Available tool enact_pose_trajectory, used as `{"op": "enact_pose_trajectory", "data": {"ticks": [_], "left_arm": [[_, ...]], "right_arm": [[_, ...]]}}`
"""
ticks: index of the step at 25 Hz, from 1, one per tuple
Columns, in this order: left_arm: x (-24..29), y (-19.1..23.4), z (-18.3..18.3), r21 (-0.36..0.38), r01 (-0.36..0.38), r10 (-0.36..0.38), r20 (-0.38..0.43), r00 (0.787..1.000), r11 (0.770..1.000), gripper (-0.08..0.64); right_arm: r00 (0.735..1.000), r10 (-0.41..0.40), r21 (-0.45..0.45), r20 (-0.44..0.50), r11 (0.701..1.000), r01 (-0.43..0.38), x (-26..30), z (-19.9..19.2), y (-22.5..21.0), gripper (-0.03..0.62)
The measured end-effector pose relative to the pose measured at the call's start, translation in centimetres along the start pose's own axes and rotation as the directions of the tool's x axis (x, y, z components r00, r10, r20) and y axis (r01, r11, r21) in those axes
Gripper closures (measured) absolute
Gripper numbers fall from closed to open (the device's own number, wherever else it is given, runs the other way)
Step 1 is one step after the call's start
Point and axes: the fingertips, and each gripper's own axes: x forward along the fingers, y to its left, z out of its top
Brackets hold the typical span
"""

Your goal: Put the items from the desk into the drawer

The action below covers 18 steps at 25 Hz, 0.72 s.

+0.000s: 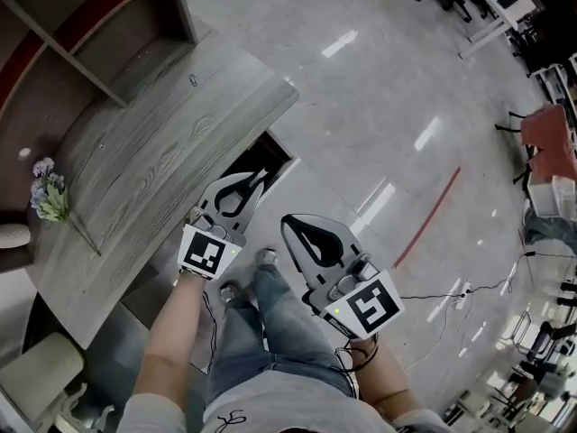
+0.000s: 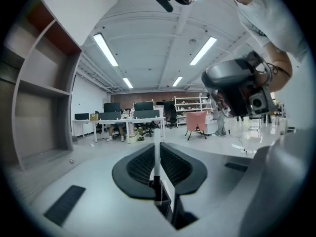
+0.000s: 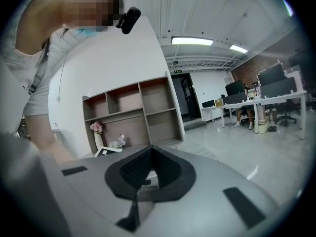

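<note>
In the head view my left gripper [image 1: 267, 177] hangs just off the front edge of the grey wooden desk [image 1: 153, 152], beside the dark opening of the drawer [image 1: 276, 154]. The left gripper view shows its jaws [image 2: 157, 149] closed on a thin white-and-black stick, seemingly a pen [image 2: 157, 142], which pokes out past the tips. My right gripper [image 1: 287, 222] is lower and to the right, over the floor; its jaws [image 3: 148, 149] are shut with nothing between them. A small clip [image 1: 192, 80] lies far back on the desk.
A sprig of pale flowers [image 1: 47, 192] lies at the desk's left end. Open shelves [image 1: 108, 34] rise behind the desk, with a vase of flowers [image 3: 96, 128] and a white flat item [image 3: 106, 151] near them. The person's legs [image 1: 261, 332] stand below the grippers. Office desks and chairs stand far off.
</note>
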Motion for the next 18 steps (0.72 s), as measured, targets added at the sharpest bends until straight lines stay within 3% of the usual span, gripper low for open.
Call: {"op": "enact_pose_trajectory", "data": {"ticks": [5, 18], "left_arm": [[1.1, -0.3, -3.8, 0.067, 0.053, -0.047, -0.086, 0.995, 0.996, 0.518], [2.8, -0.1, -7.8, 0.019, 0.05, -0.047, -0.116, 0.992, 0.999, 0.517]], "right_arm": [[1.0, 0.006, 0.02, -0.012, 1.0, -0.006, 0.8, -1.1, -0.4, 0.584], [0.999, 0.007, 0.038, -0.036, 0.999, -0.006, 1.6, -2.6, -1.2, 0.584]]}}
